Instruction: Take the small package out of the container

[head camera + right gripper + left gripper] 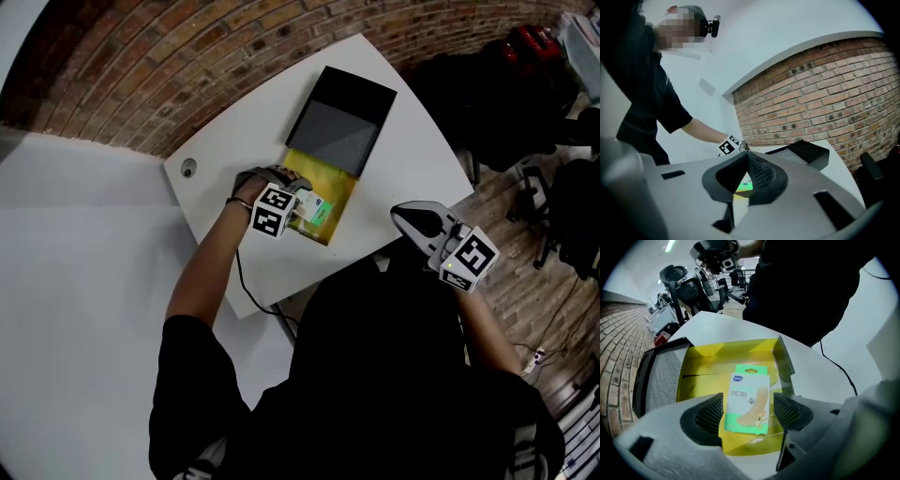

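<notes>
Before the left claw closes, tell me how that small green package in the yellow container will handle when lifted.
The package looks flat and thin, so it is probably light and somewhat bendy. Its smooth-looking face may slip in the left claw. It lies flat in the yellow container, so catching its edges could be fiddly.

A glossy, smooth film is seen on the small package [746, 401], and a mirror-like yellow sheen on the container [693, 376]. The lid [339, 127] is lined in matt, finely grained grey. The pads [707, 417] of the left tool [747, 414] are shown ribbed and matt black, the white surface [412, 159] smooth, the brick wall [187, 56] rough.
</notes>
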A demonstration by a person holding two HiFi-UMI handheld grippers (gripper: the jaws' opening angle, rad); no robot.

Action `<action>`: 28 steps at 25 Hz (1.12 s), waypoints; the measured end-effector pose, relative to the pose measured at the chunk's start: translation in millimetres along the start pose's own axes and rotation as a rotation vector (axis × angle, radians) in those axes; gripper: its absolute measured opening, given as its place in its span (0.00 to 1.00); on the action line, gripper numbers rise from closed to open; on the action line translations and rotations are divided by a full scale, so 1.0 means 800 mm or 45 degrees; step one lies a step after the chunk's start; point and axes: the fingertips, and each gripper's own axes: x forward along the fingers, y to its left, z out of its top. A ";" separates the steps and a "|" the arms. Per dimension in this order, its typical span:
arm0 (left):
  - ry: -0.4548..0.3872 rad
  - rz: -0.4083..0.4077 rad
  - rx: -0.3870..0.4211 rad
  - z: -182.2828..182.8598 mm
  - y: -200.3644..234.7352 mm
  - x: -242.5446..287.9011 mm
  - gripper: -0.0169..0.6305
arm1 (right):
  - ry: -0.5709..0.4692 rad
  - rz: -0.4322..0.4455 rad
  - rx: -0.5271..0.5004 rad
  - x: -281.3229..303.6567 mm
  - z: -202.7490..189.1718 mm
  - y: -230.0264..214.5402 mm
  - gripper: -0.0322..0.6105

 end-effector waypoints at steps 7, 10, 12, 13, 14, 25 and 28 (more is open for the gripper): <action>0.025 -0.042 0.028 -0.002 0.000 0.019 0.53 | 0.010 -0.009 0.021 0.000 -0.009 0.000 0.06; 0.033 -0.079 0.028 -0.002 -0.001 0.026 0.53 | 0.019 -0.010 0.009 0.001 -0.010 -0.001 0.06; 0.039 -0.103 0.025 -0.003 -0.002 0.029 0.53 | 0.023 -0.014 0.005 0.000 -0.010 -0.002 0.06; 0.039 -0.110 0.023 -0.002 -0.002 0.029 0.53 | 0.021 -0.017 0.007 -0.002 -0.009 -0.003 0.06; 0.040 -0.115 0.023 -0.001 -0.001 0.029 0.53 | 0.020 -0.020 0.009 -0.004 -0.009 -0.005 0.06; 0.058 -0.128 0.013 0.001 0.000 0.029 0.53 | 0.017 -0.006 0.015 -0.002 -0.012 -0.006 0.06; 0.044 -0.113 -0.001 0.005 0.003 0.025 0.53 | 0.020 -0.005 0.014 -0.002 -0.011 -0.008 0.06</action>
